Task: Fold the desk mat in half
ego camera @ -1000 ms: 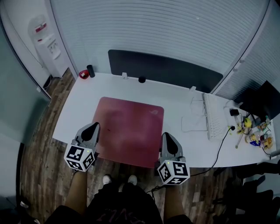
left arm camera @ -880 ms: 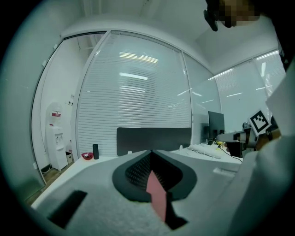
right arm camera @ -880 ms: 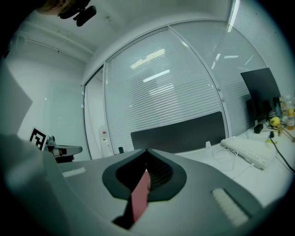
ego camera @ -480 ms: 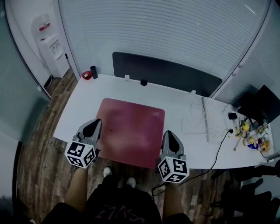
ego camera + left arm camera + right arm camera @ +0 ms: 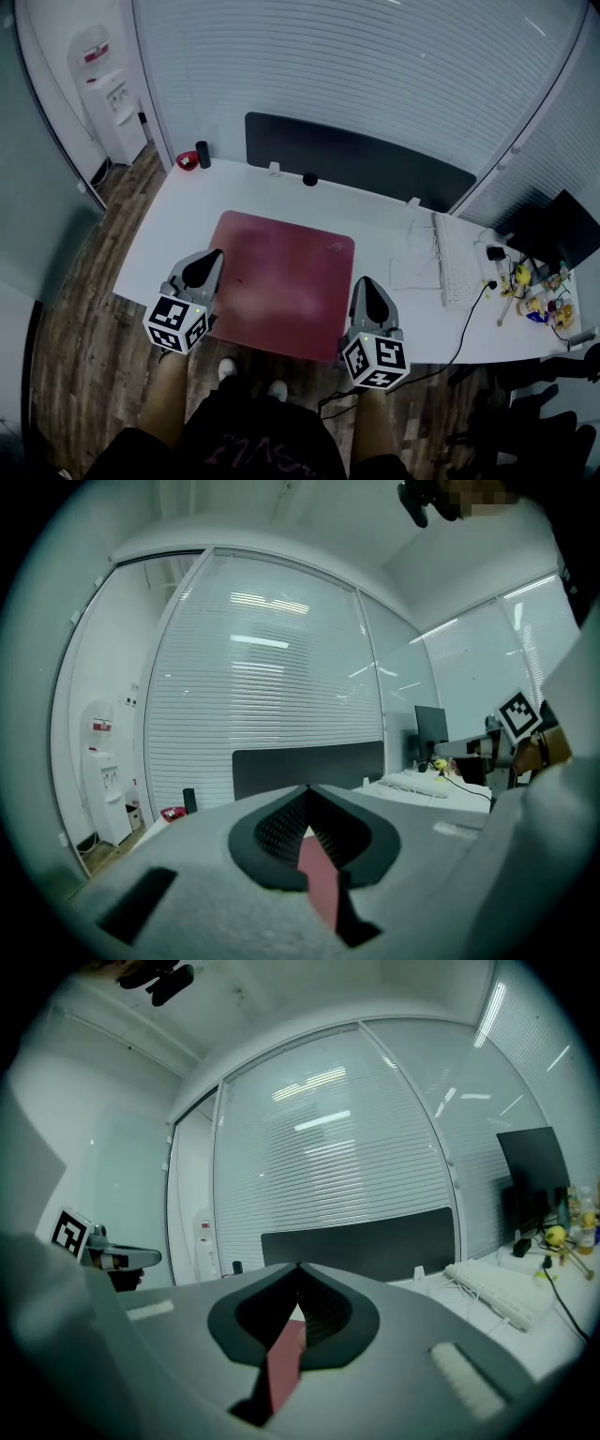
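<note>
A dark red desk mat (image 5: 281, 277) lies spread on the white desk (image 5: 178, 220), and its near edge reaches past the desk's front edge. My left gripper (image 5: 208, 259) is at the mat's near left corner, shut on it. My right gripper (image 5: 367, 285) is at the near right corner, also shut on the mat. In the left gripper view a red strip of mat (image 5: 321, 881) is pinched between the closed jaws of the left gripper (image 5: 307, 796). The right gripper view shows the same, with the mat (image 5: 284, 1365) in the right gripper (image 5: 298, 1271).
A white keyboard (image 5: 457, 258) and cables lie right of the mat, with a monitor (image 5: 555, 225) and small figures (image 5: 536, 292) at the far right. A black divider panel (image 5: 361, 159) stands behind the desk. A black cylinder (image 5: 203, 154) and a red item (image 5: 186, 161) occupy the back left corner. A water dispenser (image 5: 111, 98) stands on the floor.
The head view has shifted slightly. Both grippers stay at the mat's near corners, still shut on it.
</note>
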A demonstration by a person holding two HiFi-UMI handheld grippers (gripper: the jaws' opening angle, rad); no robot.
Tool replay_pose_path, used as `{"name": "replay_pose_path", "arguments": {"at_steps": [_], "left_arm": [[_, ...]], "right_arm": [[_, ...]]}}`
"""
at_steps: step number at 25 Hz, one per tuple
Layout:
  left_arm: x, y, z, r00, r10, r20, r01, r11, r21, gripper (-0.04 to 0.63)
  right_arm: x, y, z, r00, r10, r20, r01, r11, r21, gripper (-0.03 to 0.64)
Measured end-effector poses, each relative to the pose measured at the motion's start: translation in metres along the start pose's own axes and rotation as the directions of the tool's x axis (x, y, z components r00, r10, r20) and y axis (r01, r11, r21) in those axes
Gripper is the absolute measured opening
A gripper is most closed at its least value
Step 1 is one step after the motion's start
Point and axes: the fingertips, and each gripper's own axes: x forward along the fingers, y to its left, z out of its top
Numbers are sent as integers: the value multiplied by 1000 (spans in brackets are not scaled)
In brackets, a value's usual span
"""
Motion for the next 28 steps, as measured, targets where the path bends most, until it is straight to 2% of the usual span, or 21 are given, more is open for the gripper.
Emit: {"name": "replay_pose_path", "arguments": {"at_steps": [6,9,12,15,17,19,21,24,26,28], "left_arm": [[3,4,-11,998,-26,-63,28,999,37,-3],[5,4,-22,991,-67,-118,74,995,63,-5],[7,2,-34,974,-111,-199,143,978,152,6],[6,-2,-51,942,-162,-293,232,947,223,46],[6,-10,-59,916,-201,-347,302,915,267,89],[3,-20,-73,882,-237,-407,380,868,318,105],[-1,-31,-93,839,-269,-473,458,819,346,148],[-10,-48,-119,782,-298,-548,547,750,372,227],[-19,-57,-138,745,-306,-593,595,708,382,290],[-29,-64,-161,701,-314,-641,639,675,368,365]], "right_arm": [[7,14,-7,999,22,-38,-24,998,-52,9],[11,18,-13,997,45,-69,-51,995,-88,9],[14,23,-18,992,73,-107,-87,987,-136,9],[18,31,-26,984,92,-152,-125,966,-225,11],[21,39,-32,975,118,-189,-171,939,-298,55],[23,49,-43,961,145,-236,-227,902,-367,69],[21,57,-64,936,171,-308,-294,861,-414,119],[13,71,-100,880,218,-421,-407,804,-433,199],[5,80,-122,840,240,-486,-479,750,-457,233],[-6,90,-147,795,262,-547,-548,697,-462,271]]}}
